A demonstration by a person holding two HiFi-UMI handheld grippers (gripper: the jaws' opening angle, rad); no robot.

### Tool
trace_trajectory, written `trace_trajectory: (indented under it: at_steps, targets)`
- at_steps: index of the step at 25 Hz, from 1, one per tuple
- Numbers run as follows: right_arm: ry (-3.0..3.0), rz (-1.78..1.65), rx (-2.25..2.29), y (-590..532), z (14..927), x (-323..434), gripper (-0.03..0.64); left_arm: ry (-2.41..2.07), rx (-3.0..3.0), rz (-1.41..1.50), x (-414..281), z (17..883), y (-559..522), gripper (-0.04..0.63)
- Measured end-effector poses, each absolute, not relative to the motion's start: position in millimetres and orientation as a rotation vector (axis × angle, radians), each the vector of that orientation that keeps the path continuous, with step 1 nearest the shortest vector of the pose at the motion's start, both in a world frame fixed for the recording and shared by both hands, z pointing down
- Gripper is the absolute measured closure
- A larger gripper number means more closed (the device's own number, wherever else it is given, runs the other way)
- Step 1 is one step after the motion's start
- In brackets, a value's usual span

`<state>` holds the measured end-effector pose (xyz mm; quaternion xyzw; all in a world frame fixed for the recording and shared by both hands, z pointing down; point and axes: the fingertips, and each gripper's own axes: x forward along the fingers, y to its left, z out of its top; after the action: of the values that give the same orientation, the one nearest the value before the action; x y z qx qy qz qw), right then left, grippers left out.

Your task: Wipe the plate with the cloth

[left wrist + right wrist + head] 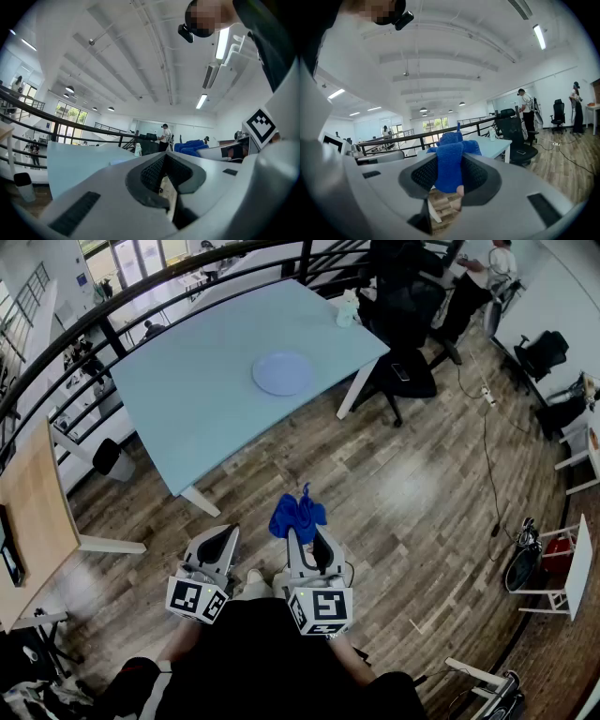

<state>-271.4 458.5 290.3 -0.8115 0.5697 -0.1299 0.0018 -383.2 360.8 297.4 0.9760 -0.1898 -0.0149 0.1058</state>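
A pale blue plate (pixel 281 373) lies on the light blue table (pixel 187 399), far ahead of both grippers. My right gripper (pixel 302 532) is held low over the wooden floor, shut on a bunched blue cloth (pixel 298 515). In the right gripper view the cloth (pixel 450 161) fills the gap between the jaws of the right gripper (pixel 450 180) and sticks out past them. My left gripper (pixel 221 542) hangs beside it at the left, shut with nothing in it. The left gripper view shows the left gripper (pixel 164 176) with jaws together and the table (pixel 75 164) beyond.
A small white bottle (pixel 349 307) stands at the table's far corner. Black office chairs (pixel 403 315) sit behind the table, where a person (pixel 473 282) stands. A wooden desk (pixel 33 512) is at the left, a dark railing (pixel 84 324) behind, and a white rack (pixel 567 568) and cables at the right.
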Motion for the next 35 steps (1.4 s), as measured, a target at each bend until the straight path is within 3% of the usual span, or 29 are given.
trace_trajectory:
  at_steps: [8,35]
  targets:
    - [1.781,-0.405,-2.539,459.5,292.9,-272.0,0.499,-0.558,2.9,-0.021,-380.7,299.8,357.1,0.594]
    - [1.793,-0.423,-2.432,516.1,302.8,-152.5,0.5,-0.622,2.892,-0.058,-267.3,304.2,412.5,0.594]
